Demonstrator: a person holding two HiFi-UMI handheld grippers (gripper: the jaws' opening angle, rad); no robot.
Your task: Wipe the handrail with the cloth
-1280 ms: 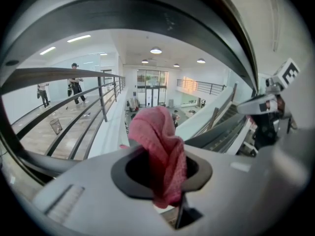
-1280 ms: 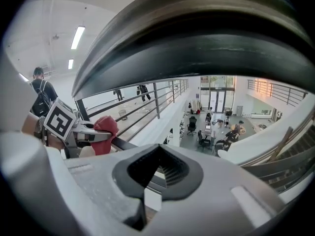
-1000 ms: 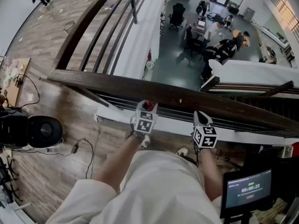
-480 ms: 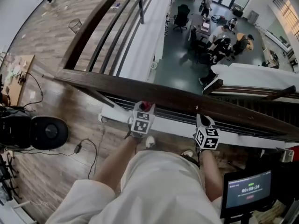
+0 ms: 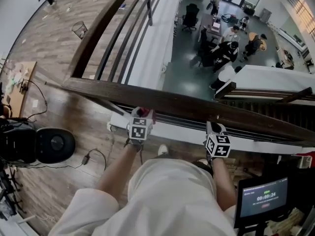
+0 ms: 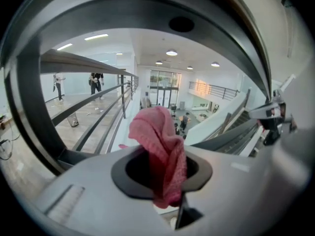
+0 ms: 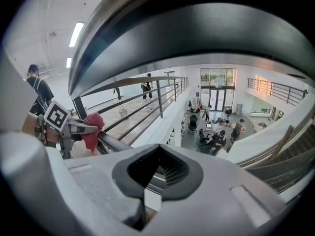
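Slid my left gripper [image 5: 140,116] leftward along handrail [image 5: 197,107], pinching cloth [image 6: 158,146] at its near edge. Right gripper [image 5: 214,128] pressed together, empty. Wiping underway, I judge; long stretches left.

Black round device [image 5: 51,144] on wood-plank floor [image 5: 59,107], far left. Thin cable [image 5: 96,156] trails just beside it. Wire basket [image 5: 78,29] farther off on same floor. Small screen [image 5: 262,203] with timer readout, lower right. Down below: dark lower floor [image 5: 187,68], people [image 5: 224,45] gathered at desks, black office chair [image 5: 191,13] apart from them.
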